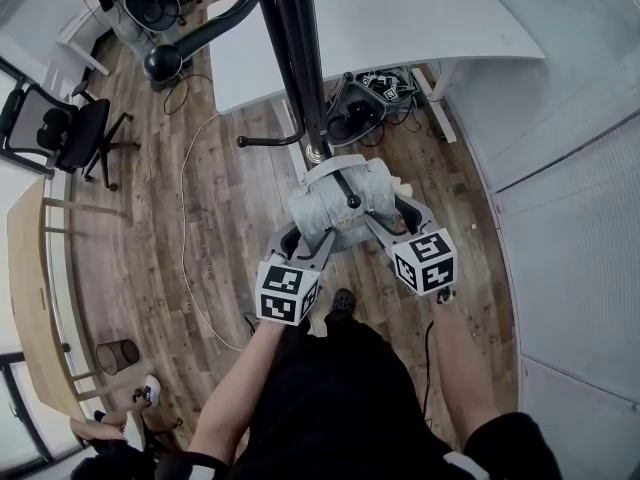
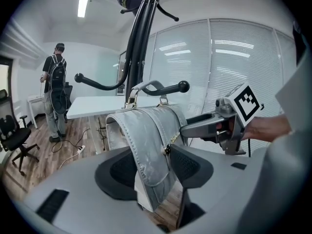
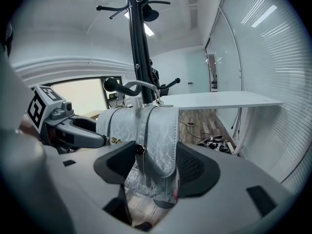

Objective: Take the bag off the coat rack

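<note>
A light grey handbag (image 1: 340, 203) hangs by its handle from a low hook (image 2: 165, 87) of the black coat rack (image 1: 300, 58). My left gripper (image 1: 308, 240) grips the bag's near-left end, the bag (image 2: 146, 140) filling the space between its pads. My right gripper (image 1: 390, 218) is closed on the bag's right end; there the bag (image 3: 151, 140) sits between both pads. Each gripper shows in the other's view: the right one (image 2: 229, 121) and the left one (image 3: 63, 123). The rack's pole (image 3: 135, 43) rises just behind the bag.
A white table (image 1: 400, 28) stands behind the rack with cables (image 1: 370, 98) under it. A glass wall with blinds runs along the right. An office chair (image 1: 60, 133), a wooden table (image 1: 30, 298) and a bin (image 1: 118, 353) are at the left. A person (image 2: 56, 91) stands far off.
</note>
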{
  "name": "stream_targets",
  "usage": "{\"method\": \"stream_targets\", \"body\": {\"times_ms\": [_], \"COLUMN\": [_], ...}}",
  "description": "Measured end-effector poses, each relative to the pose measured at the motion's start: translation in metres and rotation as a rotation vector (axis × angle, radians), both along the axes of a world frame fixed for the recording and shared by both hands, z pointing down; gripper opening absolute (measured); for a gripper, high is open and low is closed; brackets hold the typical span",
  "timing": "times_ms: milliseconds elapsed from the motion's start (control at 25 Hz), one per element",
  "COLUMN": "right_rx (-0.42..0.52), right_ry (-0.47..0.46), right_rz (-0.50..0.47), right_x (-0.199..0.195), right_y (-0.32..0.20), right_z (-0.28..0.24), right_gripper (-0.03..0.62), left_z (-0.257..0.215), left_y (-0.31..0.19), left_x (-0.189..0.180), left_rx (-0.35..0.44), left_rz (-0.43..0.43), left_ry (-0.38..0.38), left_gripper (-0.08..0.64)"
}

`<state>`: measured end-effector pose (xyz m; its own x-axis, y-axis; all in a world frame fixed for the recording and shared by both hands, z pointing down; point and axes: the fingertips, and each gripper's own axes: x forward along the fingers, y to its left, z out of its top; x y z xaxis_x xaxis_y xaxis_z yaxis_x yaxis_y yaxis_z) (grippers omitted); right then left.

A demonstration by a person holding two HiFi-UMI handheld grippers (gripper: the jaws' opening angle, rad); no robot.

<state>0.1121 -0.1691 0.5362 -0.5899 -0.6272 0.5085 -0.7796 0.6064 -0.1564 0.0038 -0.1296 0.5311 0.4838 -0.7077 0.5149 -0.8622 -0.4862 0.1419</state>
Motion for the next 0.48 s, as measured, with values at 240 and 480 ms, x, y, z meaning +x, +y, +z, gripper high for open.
{"method": "stream_targets", "body": {"times_ms": [240,480], "right_rx": [0.040,0.049], "right_ry": [-0.001,-0.013], "right_rz": [0.012,0.045], "right_x": [0.003,0.008], "right_y": [0.005,0.020], "right_z": [-0.019,-0.025], "right_gripper": [0.278,0.278], "left_z": [-0.017,-0.024], "left_y": [0.004,0.016], "left_x": [0.003,0.007], "left_rx": [0.040,0.058], "left_rz": [-0.003,0.016], "left_ry": [0.012,0.016], "left_gripper": [0.218,0.218]}}
